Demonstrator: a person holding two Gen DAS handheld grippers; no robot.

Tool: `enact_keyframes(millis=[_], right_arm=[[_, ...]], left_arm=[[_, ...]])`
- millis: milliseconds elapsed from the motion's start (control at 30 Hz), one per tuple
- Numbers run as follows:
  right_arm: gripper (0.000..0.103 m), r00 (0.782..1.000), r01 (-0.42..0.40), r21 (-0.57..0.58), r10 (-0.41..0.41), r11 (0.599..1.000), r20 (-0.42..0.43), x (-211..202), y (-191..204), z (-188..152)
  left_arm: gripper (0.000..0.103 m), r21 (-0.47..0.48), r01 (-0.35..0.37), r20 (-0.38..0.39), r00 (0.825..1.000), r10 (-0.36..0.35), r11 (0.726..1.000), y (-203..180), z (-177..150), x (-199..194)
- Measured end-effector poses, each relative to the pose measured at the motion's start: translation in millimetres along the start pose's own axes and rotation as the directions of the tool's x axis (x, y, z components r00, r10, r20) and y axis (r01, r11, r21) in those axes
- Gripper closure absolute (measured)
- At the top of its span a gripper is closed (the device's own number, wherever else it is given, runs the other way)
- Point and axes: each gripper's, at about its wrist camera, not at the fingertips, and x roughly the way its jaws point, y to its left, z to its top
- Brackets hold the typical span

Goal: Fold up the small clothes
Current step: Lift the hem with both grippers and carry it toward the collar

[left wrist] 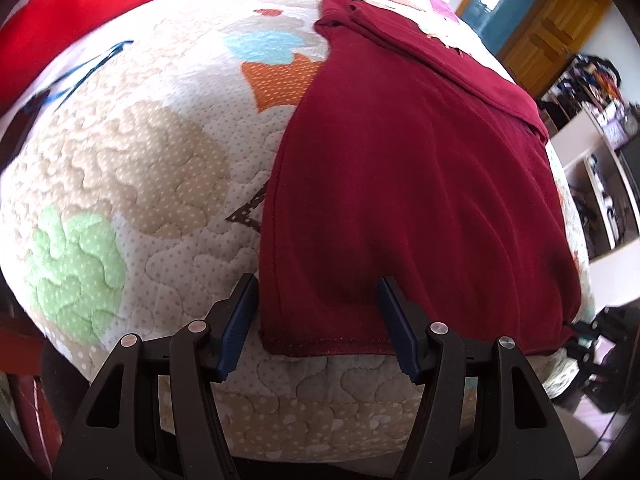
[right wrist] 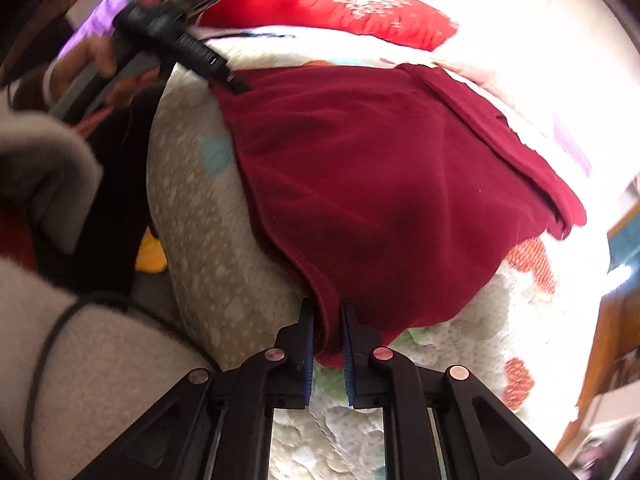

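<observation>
Maroon garment partly folded on a bed, both near corners being taken up

Bedding fills both wrist views: a quilted bedspread [left wrist: 132, 184] in cream with green, tan, orange and blue patches, and a red pillow [left wrist: 80, 4] at the far end. On it lies a maroon garment [left wrist: 400, 184], spread fairly flat, its hem running along the near edge of the bed. Its far side already looks doubled over, with a long strip of the same cloth [left wrist: 440, 64] lying across the body, so one fold appears to be done.

Left claw [left wrist: 316, 320]: its blue-padded jaws stand about half open, straddling the near left corner of the hem. The pads are beside the cloth but do not visibly press on it, so this corner does not look gripped yet.

Right claw [right wrist: 326, 332]: its jaws are nearly closed, pinching a bunched bit of the hem at the other near corner. In the right wrist view the person's hand [right wrist: 92, 64] carries the left claw at the far corner, and a pale fleecy sleeve [right wrist: 60, 184] shows nearby.

Judging by this layout, the garment is roughly midway through folding. The left corner needs gripping, then the hem probably gets carried up toward the far end.
</observation>
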Motion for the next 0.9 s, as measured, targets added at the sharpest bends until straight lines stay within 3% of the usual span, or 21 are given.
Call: enact_keyframes(millis=[33,67,100,267,400,500,633,733,900], right_arm=[[0.093,1.000,-0.004,0.021,0.004,1.000,0.009,-1.4,-2.5,0.1],[0.093,1.000,-0.010,0.042,0.010,0.999,0.019,-4.0,-4.7,1.2],[0.093,0.999,-0.015,0.063,0.013,0.998,0.036,-7.8,-8.5,2.7],[0.094,0.989,-0.027,0.178,0.000,0.984,0.148,-31.6,-37.4,16.5],[0.094,0.973,0.000,0.228,-0.052,0.974,0.223,-42.8,-59.5,33.9],[0.094,0.948,0.065,0.277,-0.145,0.959,0.282,-53.5,-82.8,50.6],[0.094,0.904,0.091,0.395,-0.242,0.914,0.352,-62.7,-126.9,70.6],[0.095,0.884,0.140,0.433,-0.310,0.890,0.350,-56.0,-157.1,89.0],[0.095,0.869,0.229,0.480,-0.400,0.847,0.291,-29.6,-211.9,118.3]], left_arm=[[0.063,0.010,0.004,0.003,1.000,-0.004,1.000,-0.4,0.1,-0.6],[0.082,0.010,0.014,0.001,1.000,-0.014,1.000,-0.6,1.2,-1.1],[0.092,0.003,0.028,0.001,1.000,-0.028,1.000,0.7,2.9,-2.6],[0.096,0.028,0.066,0.065,0.996,-0.068,0.997,-3.5,21.9,-21.9],[0.096,0.031,0.115,0.145,0.982,-0.118,0.993,-10.0,52.9,-40.6],[0.096,0.048,0.128,0.199,0.971,-0.135,0.991,-19.1,84.1,-48.0],[0.096,0.047,0.136,0.256,0.956,-0.143,0.990,-27.5,136.5,-43.6],[0.096,0.024,0.150,0.277,0.949,-0.151,0.988,-30.9,175.4,-33.1],[0.096,0.010,0.106,0.318,0.942,-0.103,0.994,-46.9,247.4,-7.9]])
